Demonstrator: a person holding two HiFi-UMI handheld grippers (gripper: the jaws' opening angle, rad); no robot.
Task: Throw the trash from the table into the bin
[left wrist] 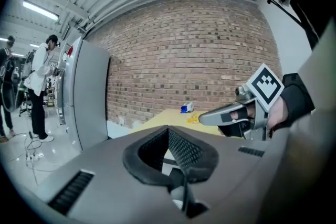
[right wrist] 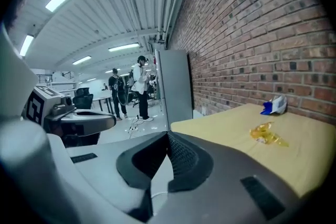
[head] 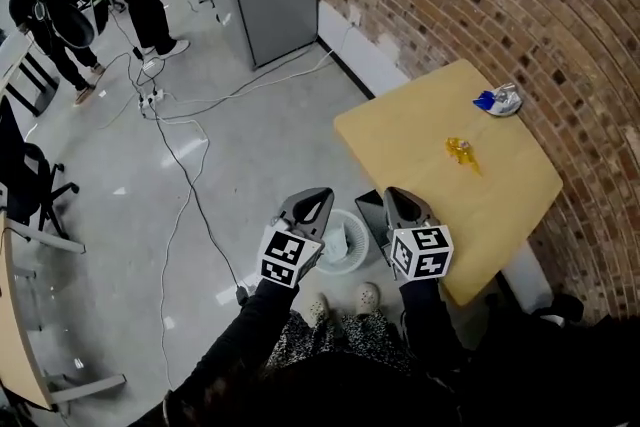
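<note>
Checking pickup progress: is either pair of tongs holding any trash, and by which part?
Nothing is held: left tongs and right tongs are both shut and empty; the yellow wrapper lies on the table.

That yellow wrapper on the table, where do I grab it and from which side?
Probably the crumpled, bulkier end of the yellow wrapper, coming down from above: it lies low on the table, its thin tail flat, so only that end gives a pinch.

Grey left tongs (head: pixel 318 196) and right tongs (head: pixel 396 196), marker cubes (head: pixel 284 257), black sleeves (head: pixel 250 335).
</note>
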